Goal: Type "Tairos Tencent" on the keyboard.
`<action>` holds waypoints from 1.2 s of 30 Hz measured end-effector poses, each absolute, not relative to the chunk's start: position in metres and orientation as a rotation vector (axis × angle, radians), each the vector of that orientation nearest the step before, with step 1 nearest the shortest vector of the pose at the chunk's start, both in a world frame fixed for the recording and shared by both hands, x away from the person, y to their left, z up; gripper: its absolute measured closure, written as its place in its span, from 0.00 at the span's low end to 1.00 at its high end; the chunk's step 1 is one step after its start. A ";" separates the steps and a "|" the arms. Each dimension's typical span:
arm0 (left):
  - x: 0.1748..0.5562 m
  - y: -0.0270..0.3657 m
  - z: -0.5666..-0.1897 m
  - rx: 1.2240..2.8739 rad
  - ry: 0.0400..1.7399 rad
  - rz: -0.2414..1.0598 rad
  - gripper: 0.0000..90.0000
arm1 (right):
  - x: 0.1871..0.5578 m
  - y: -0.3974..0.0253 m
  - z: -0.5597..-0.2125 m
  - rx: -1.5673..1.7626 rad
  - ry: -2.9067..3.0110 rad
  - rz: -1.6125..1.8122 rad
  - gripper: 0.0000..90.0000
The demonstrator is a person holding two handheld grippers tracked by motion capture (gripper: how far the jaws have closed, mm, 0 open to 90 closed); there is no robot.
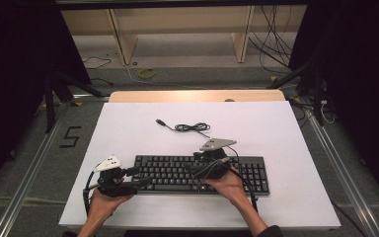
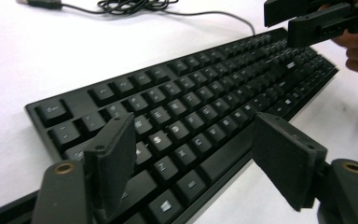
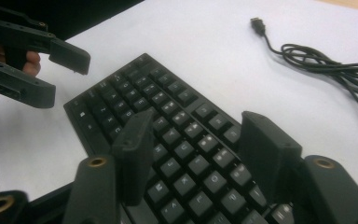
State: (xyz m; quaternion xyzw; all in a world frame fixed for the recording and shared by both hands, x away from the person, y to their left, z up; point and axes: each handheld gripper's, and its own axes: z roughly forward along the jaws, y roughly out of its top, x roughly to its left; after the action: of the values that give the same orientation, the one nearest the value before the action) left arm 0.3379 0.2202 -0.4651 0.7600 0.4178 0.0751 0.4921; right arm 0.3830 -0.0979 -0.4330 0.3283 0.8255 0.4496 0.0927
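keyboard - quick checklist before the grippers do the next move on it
1. Left gripper open: ok, the jaws stand wide apart over the left end of the keyboard.
2. Right gripper open: ok, the jaws are spread above the keys.
3. Either gripper holding anything: ok, nothing sits between either pair of jaws.
4. Keyboard flat on the white table: ok, it lies level, keys up.
5. Cable out of the way: ok, it lies coiled beyond the keyboard with its USB plug loose on the table.
6. Jaws touching the keys: cannot tell.
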 end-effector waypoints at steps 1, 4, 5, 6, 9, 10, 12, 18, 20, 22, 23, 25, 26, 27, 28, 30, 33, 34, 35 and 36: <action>0.338 0.221 -0.465 1.855 1.016 0.189 0.38 | 0.384 -0.095 -0.433 0.982 2.454 1.330 0.55; 0.339 0.224 -0.466 1.859 1.041 0.178 0.46 | 0.390 -0.088 -0.435 0.988 2.479 1.312 0.60; 0.339 0.225 -0.466 1.864 1.050 0.165 0.49 | 0.392 -0.085 -0.436 0.990 2.489 1.307 0.62; 0.340 0.226 -0.466 1.869 1.055 0.165 0.51 | 0.393 -0.082 -0.437 0.993 2.496 1.301 0.64; 0.340 0.227 -0.466 1.890 1.062 0.177 0.58 | 0.397 -0.072 -0.441 0.980 2.523 1.281 0.70; 0.340 0.227 -0.466 1.902 1.065 0.178 0.61 | 0.398 -0.069 -0.442 0.976 2.531 1.277 0.72; 0.340 0.226 -0.467 1.921 1.078 0.171 0.66 | 0.400 -0.064 -0.445 0.970 2.550 1.269 0.77; 0.340 0.226 -0.468 1.949 1.091 0.172 0.78 | 0.403 -0.050 -0.451 0.960 2.585 1.236 0.84; 0.341 0.226 -0.468 1.962 1.109 0.183 0.82 | 0.403 -0.050 -0.451 0.960 2.585 1.236 0.87; 0.342 0.227 -0.469 1.970 1.122 0.176 0.87 | 0.406 -0.041 -0.457 0.961 2.609 1.208 0.95; 0.342 0.227 -0.470 1.977 1.132 0.178 0.87 | 0.406 -0.041 -0.457 0.961 2.609 1.208 0.95; 0.343 0.227 -0.471 1.989 1.140 0.178 0.91 | 0.407 -0.038 -0.459 0.962 2.615 1.203 0.97; 0.343 0.228 -0.471 1.998 1.141 0.186 0.91 | 0.408 -0.035 -0.461 0.960 2.621 1.198 0.99; 0.343 0.228 -0.471 1.998 1.141 0.186 0.94 | 0.408 -0.035 -0.461 0.960 2.621 1.198 0.99; 0.343 0.228 -0.471 1.998 1.141 0.186 0.94 | 0.409 -0.033 -0.462 0.964 2.625 1.191 0.99; 0.344 0.228 -0.472 2.008 1.146 0.187 0.96 | 0.409 -0.033 -0.462 0.964 2.625 1.191 1.00; 0.344 0.228 -0.473 2.017 1.150 0.186 0.98 | 0.410 -0.028 -0.464 0.960 2.638 1.171 1.00; 0.344 0.228 -0.473 2.017 1.150 0.186 0.98 | 0.410 -0.028 -0.464 0.960 2.638 1.171 1.00; 0.344 0.228 -0.473 2.017 1.150 0.186 0.98 | 0.410 -0.028 -0.464 0.960 2.638 1.171 1.00; 0.344 0.228 -0.473 2.017 1.150 0.186 0.98 | 0.410 -0.028 -0.464 0.960 2.638 1.171 1.00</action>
State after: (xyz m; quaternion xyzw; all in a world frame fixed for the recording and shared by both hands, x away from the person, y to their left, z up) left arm 0.3441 0.2281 -0.4727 0.7955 0.4536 0.0734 0.3950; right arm 0.4098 -0.0280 -0.4641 0.3154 0.8662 0.3844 0.0500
